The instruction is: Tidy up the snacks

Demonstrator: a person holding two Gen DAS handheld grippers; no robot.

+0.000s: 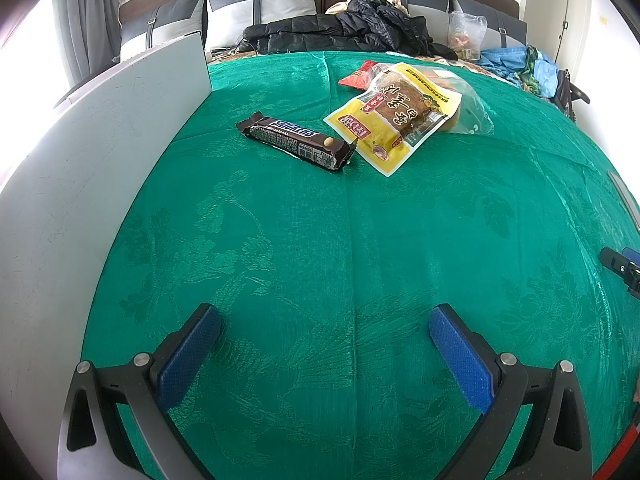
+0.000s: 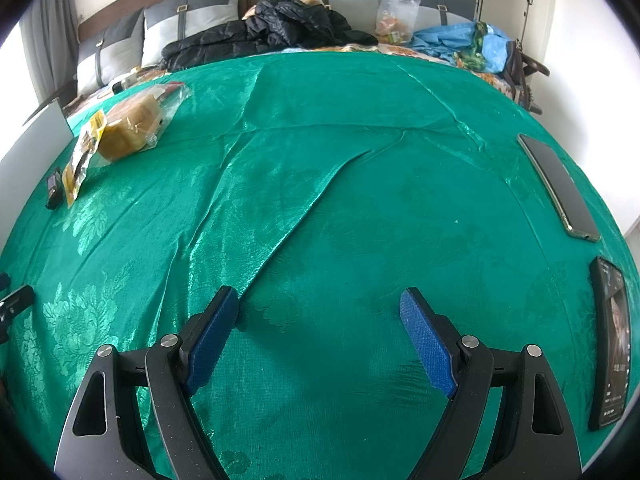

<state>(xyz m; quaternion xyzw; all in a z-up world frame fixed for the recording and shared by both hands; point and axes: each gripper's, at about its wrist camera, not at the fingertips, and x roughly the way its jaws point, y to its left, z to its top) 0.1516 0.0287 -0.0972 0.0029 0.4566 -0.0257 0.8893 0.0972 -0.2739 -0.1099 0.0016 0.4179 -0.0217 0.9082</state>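
Two hand-held grippers, left hand-held gripper (image 1: 325,326) and right hand-held gripper (image 2: 319,307), hover released and empty over the green patterned cloth (image 1: 360,240). The brown rectangular Snickers bar (image 1: 295,141) lies beside the yellow plastic snack pouch (image 1: 396,118); it looks light, stiff, slippery; take it across the middle.

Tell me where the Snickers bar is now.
In the left wrist view, the Snickers bar lies on the green cloth, between the white box and the yellow packet.
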